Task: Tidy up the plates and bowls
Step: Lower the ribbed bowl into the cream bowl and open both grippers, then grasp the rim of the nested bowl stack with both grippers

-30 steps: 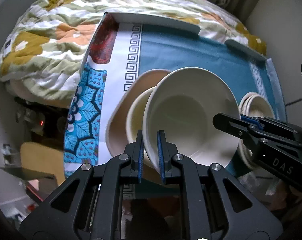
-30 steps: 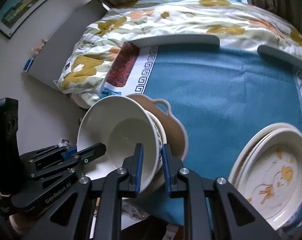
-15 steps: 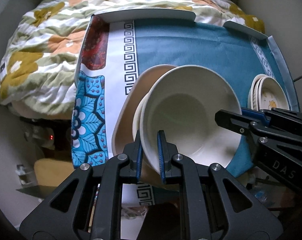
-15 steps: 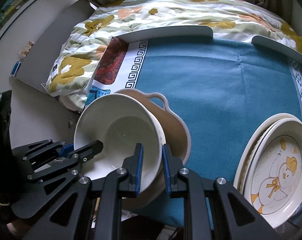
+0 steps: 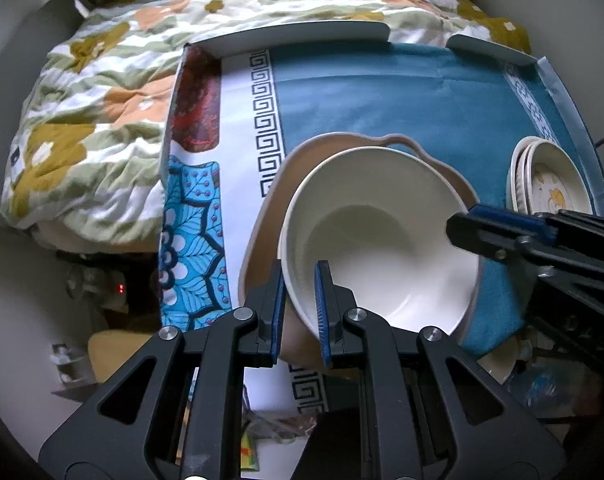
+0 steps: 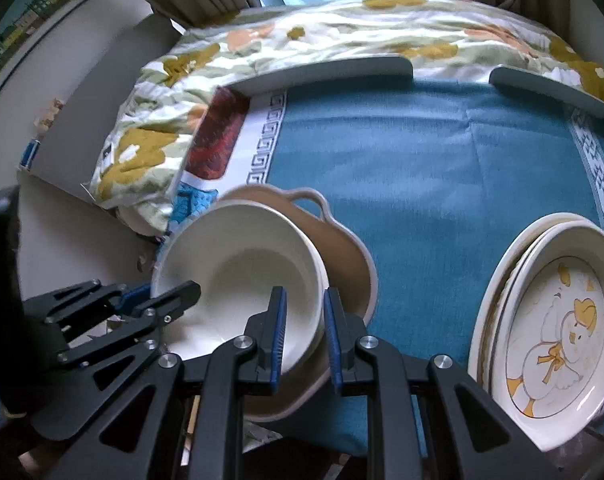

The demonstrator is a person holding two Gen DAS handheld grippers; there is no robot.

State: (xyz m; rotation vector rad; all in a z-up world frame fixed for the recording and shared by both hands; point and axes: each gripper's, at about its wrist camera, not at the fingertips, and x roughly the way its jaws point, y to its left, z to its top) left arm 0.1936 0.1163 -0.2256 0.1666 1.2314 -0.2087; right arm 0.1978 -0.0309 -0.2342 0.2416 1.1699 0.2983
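Crowding the white bowl (image 5: 382,236): tan dish (image 5: 270,216), duck plates (image 6: 550,328).

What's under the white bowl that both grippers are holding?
Under the white bowl sits a tan dish with handles, on the blue cloth. In the right wrist view a second pale rim shows just beneath the bowl. The tan dish's inside is covered.

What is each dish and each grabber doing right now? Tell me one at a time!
White bowl: gripped at two spots on its rim, sitting inside the tan dish.
Tan handled dish: on the blue tablecloth, holding the bowl.
Duck plate: on top of the plate stack, untouched.
Left gripper: fingers shut on the bowl's rim.
Right gripper: fingers shut on the bowl's rim.
Blue tablecloth: spread flat.
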